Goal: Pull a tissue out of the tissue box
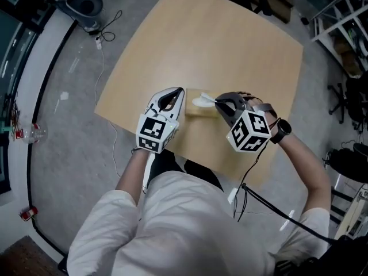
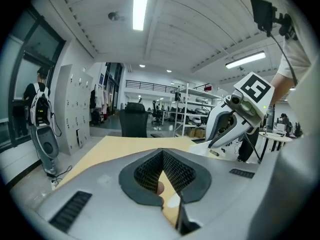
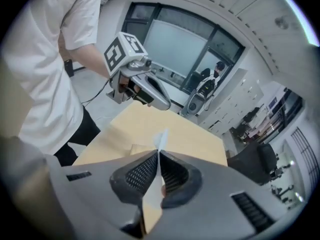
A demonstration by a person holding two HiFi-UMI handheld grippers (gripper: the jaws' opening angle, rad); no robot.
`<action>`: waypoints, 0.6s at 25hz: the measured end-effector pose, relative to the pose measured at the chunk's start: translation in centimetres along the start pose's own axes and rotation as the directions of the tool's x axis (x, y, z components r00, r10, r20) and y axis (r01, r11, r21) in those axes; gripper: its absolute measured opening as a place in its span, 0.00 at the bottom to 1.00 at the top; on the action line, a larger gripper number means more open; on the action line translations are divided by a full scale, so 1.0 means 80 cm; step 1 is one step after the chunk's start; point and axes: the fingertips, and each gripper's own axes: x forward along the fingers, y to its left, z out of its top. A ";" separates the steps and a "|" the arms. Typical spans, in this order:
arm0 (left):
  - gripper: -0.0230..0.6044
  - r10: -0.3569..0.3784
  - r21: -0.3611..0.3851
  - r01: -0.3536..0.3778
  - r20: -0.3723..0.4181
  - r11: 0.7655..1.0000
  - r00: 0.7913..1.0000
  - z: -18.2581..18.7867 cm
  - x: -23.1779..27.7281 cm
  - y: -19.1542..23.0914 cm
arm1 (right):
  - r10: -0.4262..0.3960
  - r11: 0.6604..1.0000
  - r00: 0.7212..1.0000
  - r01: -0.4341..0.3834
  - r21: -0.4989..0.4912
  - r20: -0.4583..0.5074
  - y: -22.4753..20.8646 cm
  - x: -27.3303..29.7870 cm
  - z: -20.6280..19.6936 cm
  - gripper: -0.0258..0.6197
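A tan tissue box [image 1: 195, 109] lies near the front edge of the wooden table [image 1: 230, 45]. My right gripper [image 1: 217, 101] hangs just right of the box top, shut on a white tissue [image 1: 202, 100] that stretches from the box to its tips. In the right gripper view the tissue [image 3: 161, 138] pokes out beyond the closed pads [image 3: 150, 166], with the box [image 3: 134, 148] below. My left gripper [image 1: 182, 91] hovers at the box's left end, shut with nothing between its tips [image 2: 162, 151]. It holds nothing.
The person's body is close to the table's front edge. Cables [image 1: 106, 36] and a dark machine [image 1: 83, 2] sit on the floor at the back left. Metal shelving [image 1: 345, 10] and a black chair [image 1: 351, 102] stand on the right.
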 end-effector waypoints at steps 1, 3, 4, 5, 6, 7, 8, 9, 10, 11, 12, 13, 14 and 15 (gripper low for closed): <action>0.02 0.001 -0.001 -0.001 0.019 1.000 1.000 0.014 -0.002 -0.001 | -0.028 0.999 0.999 0.027 0.038 0.023 -0.011 -0.016 0.006 0.06; 0.02 0.005 -0.012 -0.005 0.061 1.000 0.998 0.043 -0.005 -0.002 | -0.098 0.985 0.992 0.085 0.150 0.081 -0.038 -0.048 0.018 0.06; 0.02 0.008 -0.018 -0.007 0.081 1.000 0.997 0.058 -0.006 -0.003 | -0.143 0.968 0.983 0.116 0.221 0.113 -0.054 -0.066 0.022 0.06; 0.02 0.010 -0.024 -0.008 0.102 1.000 0.995 0.073 -0.006 -0.003 | -0.196 0.944 0.970 0.147 0.296 0.145 -0.069 -0.084 0.025 0.06; 0.02 0.012 -0.031 -0.008 0.122 0.999 0.993 0.088 -0.006 -0.005 | -0.254 0.912 0.952 0.176 0.371 0.173 -0.083 -0.102 0.027 0.06; 0.02 0.013 -0.037 -0.008 0.141 0.999 0.990 0.102 -0.007 -0.006 | -0.314 0.874 0.929 0.204 0.440 0.194 -0.095 -0.119 0.027 0.05; 0.02 0.013 -0.042 -0.006 0.160 0.999 0.987 0.116 -0.008 -0.008 | -0.374 0.834 0.904 0.229 0.502 0.209 -0.105 -0.134 0.026 0.05; 0.02 0.013 -0.044 -0.006 0.179 0.999 0.984 0.129 -0.009 -0.010 | -0.431 0.792 0.875 0.252 0.556 0.218 -0.112 -0.148 0.024 0.05; 0.02 0.015 -0.042 -0.006 0.200 0.999 0.980 0.143 -0.010 -0.010 | -0.487 0.748 0.844 0.271 0.606 0.225 -0.119 -0.161 0.023 0.05; 0.02 0.019 -0.041 -0.010 0.221 0.999 0.975 0.156 -0.011 -0.011 | -0.542 0.703 0.809 0.288 0.650 0.228 -0.125 -0.174 0.022 0.05; 0.02 0.026 -0.043 -0.016 0.243 0.999 0.970 0.168 -0.011 -0.010 | -0.596 0.658 0.770 0.307 0.688 0.227 -0.130 -0.186 0.022 0.05; 0.02 0.035 -0.046 -0.024 0.263 0.999 0.964 0.180 -0.011 -0.010 | -0.647 0.613 0.730 0.325 0.720 0.221 -0.135 -0.197 0.021 0.05; 0.02 0.043 -0.047 -0.031 0.280 0.998 0.959 0.190 -0.010 -0.010 | -0.692 0.569 0.690 0.341 0.748 0.212 -0.138 -0.207 0.021 0.05; 0.02 0.047 -0.045 -0.035 0.294 0.998 0.955 0.199 -0.009 -0.011 | -0.731 0.525 0.652 0.352 0.775 0.200 -0.141 -0.215 0.021 0.05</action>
